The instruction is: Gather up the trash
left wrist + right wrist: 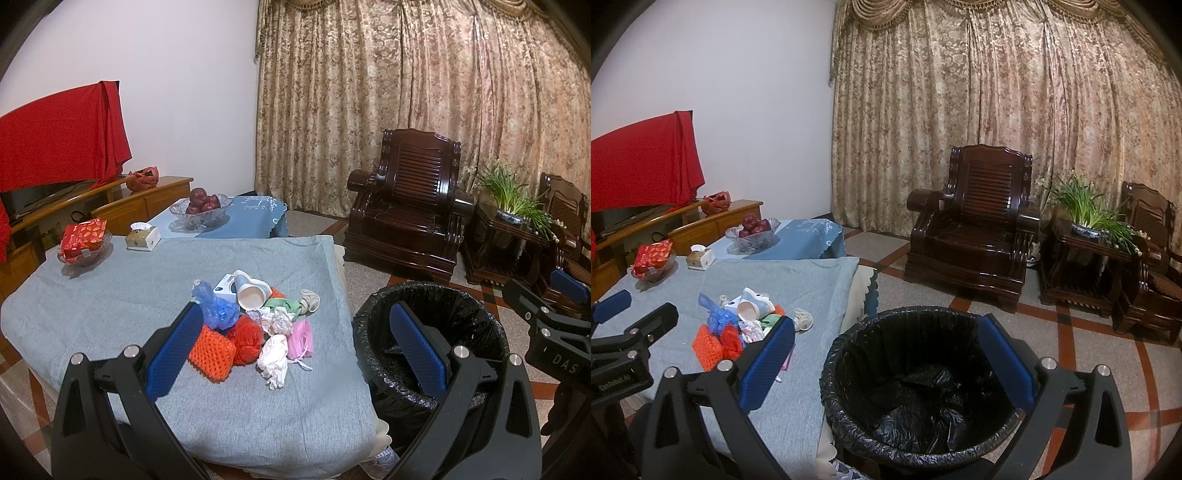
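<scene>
A heap of trash lies on the grey-clothed table (110, 295): an orange foam net (211, 350), a red net (245, 338), a blue plastic bag (218, 308), a tipped paper cup (249, 291), crumpled white tissue (273, 356) and a pink mask (301, 338). The heap also shows in the right wrist view around the paper cup (748, 309). A bin lined with a black bag (428, 332) (916, 387) stands on the floor right of the table. My left gripper (297, 343) hovers open above the heap's near side, holding nothing. My right gripper (886, 362) hangs open over the bin, holding nothing.
At the table's far side sit a tissue box (143, 237), a glass dish with a red packet (83, 243) and a bowl of apples (201, 210). Dark wooden armchairs (971, 229) and a potted plant (1086, 218) stand before the curtain. A TV cabinet (110, 199) runs along the left wall.
</scene>
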`<state>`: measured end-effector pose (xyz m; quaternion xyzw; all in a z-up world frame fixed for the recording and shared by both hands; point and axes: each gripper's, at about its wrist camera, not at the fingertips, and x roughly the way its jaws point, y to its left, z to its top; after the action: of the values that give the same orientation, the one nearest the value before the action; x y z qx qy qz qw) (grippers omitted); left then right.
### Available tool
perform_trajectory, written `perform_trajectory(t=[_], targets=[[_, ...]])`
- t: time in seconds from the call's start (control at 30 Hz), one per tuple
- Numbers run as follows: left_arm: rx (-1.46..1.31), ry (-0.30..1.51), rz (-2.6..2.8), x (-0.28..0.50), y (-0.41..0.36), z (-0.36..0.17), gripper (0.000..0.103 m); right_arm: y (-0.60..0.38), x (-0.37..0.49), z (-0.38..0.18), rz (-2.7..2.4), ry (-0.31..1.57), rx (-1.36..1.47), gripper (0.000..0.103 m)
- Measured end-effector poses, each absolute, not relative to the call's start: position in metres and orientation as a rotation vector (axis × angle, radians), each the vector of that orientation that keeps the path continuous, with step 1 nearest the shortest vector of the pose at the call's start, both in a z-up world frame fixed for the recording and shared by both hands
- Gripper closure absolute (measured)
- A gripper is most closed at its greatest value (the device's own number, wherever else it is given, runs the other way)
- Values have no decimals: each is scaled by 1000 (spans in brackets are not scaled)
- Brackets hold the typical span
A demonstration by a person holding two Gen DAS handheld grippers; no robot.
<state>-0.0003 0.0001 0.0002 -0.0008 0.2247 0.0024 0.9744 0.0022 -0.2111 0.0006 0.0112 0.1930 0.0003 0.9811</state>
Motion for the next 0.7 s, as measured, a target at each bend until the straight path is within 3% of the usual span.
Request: perform_trajectory(t=[0.7], targets=[[-1,454,4,0,0,0,5,-212,4,0,1,391,23,6]])
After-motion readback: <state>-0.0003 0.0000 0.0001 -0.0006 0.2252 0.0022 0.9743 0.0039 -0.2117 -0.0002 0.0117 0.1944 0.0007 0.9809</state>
